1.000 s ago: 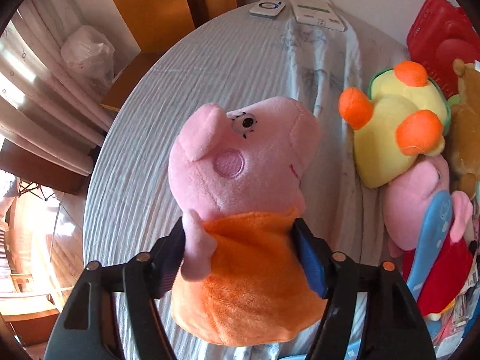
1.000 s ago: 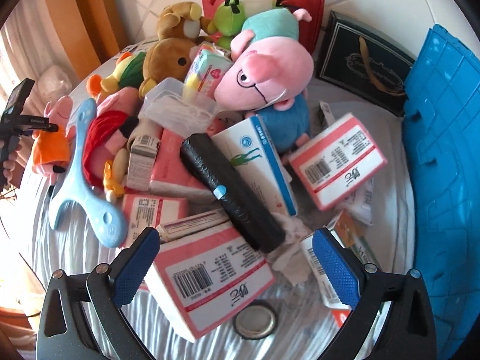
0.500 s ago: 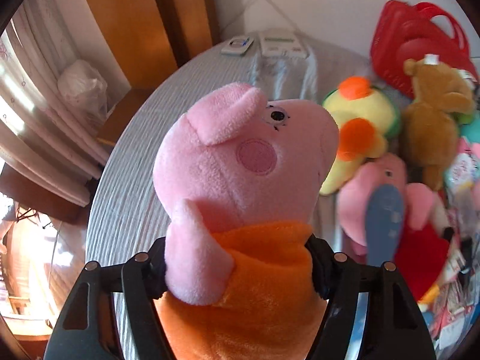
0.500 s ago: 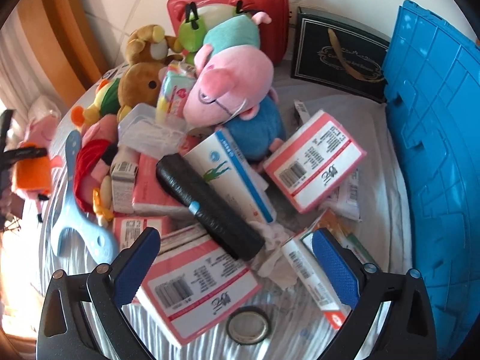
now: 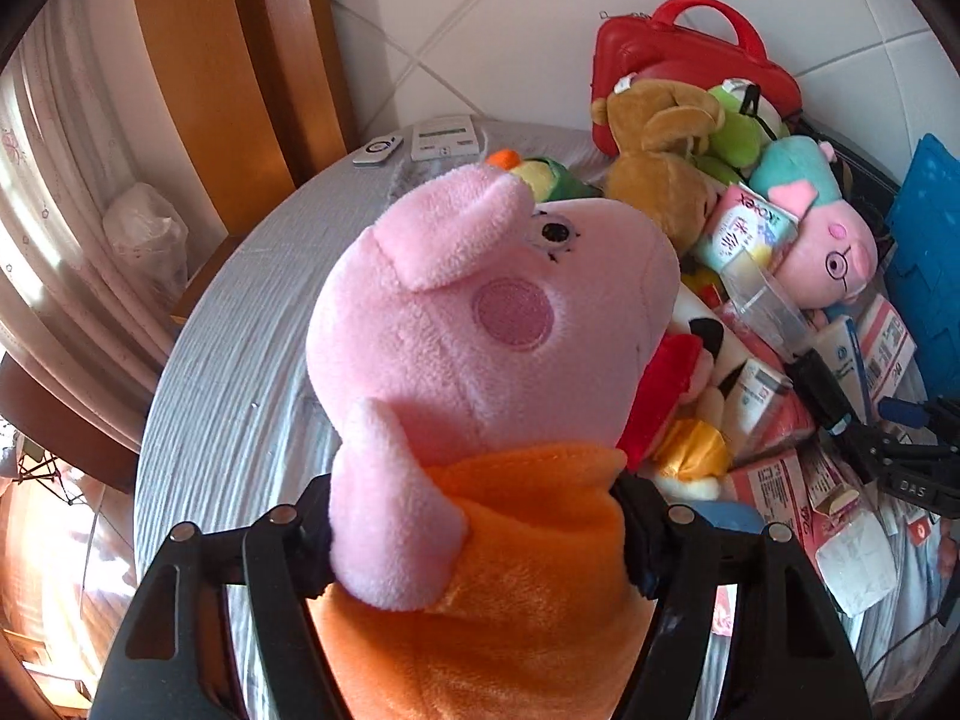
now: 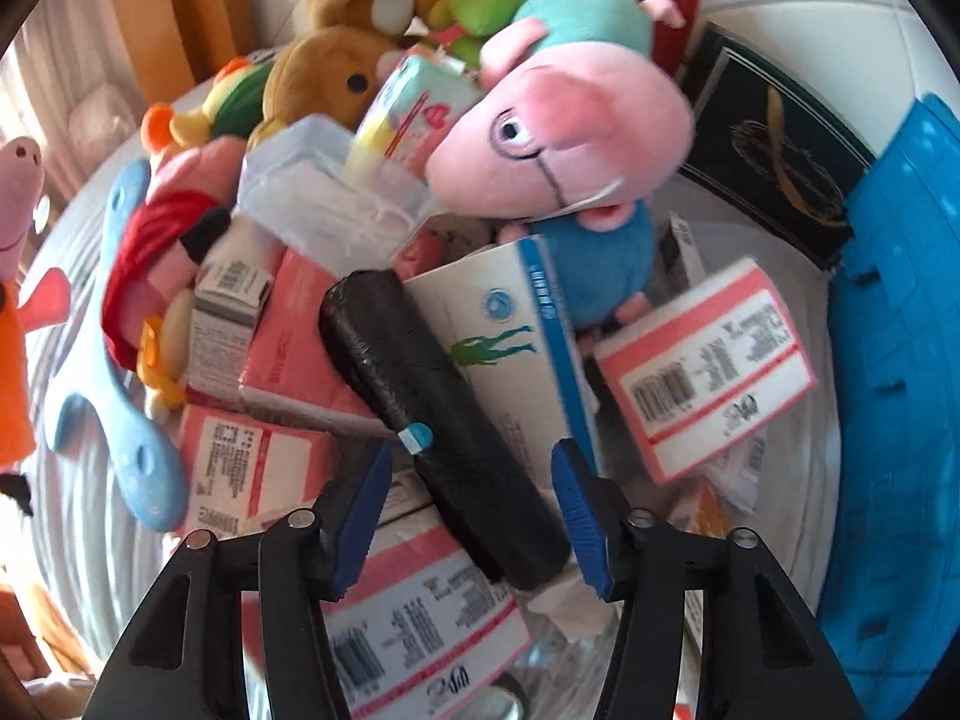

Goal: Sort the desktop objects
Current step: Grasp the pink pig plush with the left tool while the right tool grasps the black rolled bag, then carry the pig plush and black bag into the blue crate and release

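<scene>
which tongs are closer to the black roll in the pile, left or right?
Right. The right tongs straddle the black roll, jaws closing around it. The left tongs are off to the side of the pile, gripping the pig plush.

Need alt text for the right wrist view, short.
The right claw is closing around a black roll atop a pile of boxes and plush toys; its blue pads are not yet touching it. A blue crate stands at the right.

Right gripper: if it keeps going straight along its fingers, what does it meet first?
Most likely the black roll, which lies between the closing fingers of the right gripper, not yet pinched. It rests on the boxes; depth is hard to judge.
</scene>
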A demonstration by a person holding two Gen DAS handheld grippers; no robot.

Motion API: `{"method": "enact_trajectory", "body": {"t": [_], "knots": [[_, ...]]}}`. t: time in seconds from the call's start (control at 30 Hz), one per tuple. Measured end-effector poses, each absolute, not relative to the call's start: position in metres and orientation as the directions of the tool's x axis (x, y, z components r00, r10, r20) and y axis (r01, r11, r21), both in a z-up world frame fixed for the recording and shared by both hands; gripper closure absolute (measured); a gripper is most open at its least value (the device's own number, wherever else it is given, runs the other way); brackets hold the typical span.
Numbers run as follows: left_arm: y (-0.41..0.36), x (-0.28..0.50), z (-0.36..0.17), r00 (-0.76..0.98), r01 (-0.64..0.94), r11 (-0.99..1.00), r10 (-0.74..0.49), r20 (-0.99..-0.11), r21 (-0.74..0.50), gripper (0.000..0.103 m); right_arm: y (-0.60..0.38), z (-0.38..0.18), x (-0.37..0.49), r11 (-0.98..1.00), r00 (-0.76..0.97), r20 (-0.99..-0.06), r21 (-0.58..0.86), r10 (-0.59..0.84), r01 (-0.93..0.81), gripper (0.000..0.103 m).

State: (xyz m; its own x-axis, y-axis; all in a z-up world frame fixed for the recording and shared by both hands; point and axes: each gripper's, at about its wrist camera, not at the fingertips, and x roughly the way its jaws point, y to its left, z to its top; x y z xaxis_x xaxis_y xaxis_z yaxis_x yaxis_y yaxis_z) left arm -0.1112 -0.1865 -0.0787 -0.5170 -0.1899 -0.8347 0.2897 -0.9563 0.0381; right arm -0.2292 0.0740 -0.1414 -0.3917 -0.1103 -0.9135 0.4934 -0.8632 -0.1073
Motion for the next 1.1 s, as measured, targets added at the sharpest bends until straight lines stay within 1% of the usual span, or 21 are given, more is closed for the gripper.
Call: {"method": "enact_trajectory", "body": {"t": [0.1, 0.17, 0.27, 0.33, 0.4, 0.47, 0.53, 0.73, 0.93, 1.1], "knots": [[-0.174, -0.115, -0.092, -0.493, 0.275, -0.961, -0.165, -0.855, 0.027, 0.033, 0.061, -0.159, -0.236, -0.847, -0.398, -0.914, -0.153, -0.074, 0.509, 0.049], [-0.168, -0.115, -0.096, -0.482, 0.265, -0.964, -0.145, -0.864, 0.014, 0.033, 0.057, -0.167, -0.238, -0.841, -0.396, -0.915, -0.152, -0.079, 0.519, 0.058], [-0.161, -0.114, -0.095, -0.484, 0.248, -0.969, -0.139, -0.864, 0.017, 0.033, 0.056, -0.162, -0.231, -0.834, -0.424, -0.901, -0.165, -0.089, 0.526, 0.062], [-0.156, -0.112, -0.090, -0.497, 0.236, -0.971, -0.141, -0.857, 0.023, 0.033, 0.062, -0.151, -0.224, -0.842, -0.431, -0.893, -0.129, -0.131, 0.524, 0.065], [-0.153, -0.109, -0.082, -0.513, 0.225, -0.974, -0.146, -0.846, 0.031, 0.033, 0.072, -0.135, -0.219, -0.855, -0.419, -0.888, -0.060, -0.191, 0.515, 0.070], [-0.146, -0.106, -0.073, -0.537, 0.206, -0.978, -0.142, -0.832, 0.034, 0.033, 0.084, -0.115, -0.212, -0.868, -0.451, -0.865, -0.035, -0.222, 0.495, 0.072], [-0.139, -0.105, -0.064, -0.557, 0.187, -0.982, -0.135, -0.819, 0.034, 0.033, 0.092, -0.100, -0.207, -0.877, -0.487, -0.844, -0.044, -0.222, 0.478, 0.073], [-0.105, -0.096, -0.027, -0.634, 0.121, -0.992, -0.089, -0.768, 0.014, 0.033, 0.128, -0.035, -0.180, -0.898, -0.582, -0.752, 0.028, -0.309, 0.440, 0.073], [-0.049, -0.087, 0.014, -0.713, 0.027, -0.999, -0.034, -0.700, 0.021, 0.033, 0.170, 0.028, -0.145, -0.925, -0.699, -0.655, -0.001, -0.285, 0.379, 0.073], [0.014, -0.085, 0.050, -0.766, -0.058, -0.998, 0.027, -0.643, 0.028, 0.033, 0.230, 0.075, -0.124, -0.954, -0.777, -0.585, -0.014, -0.234, 0.299, 0.073]]}}
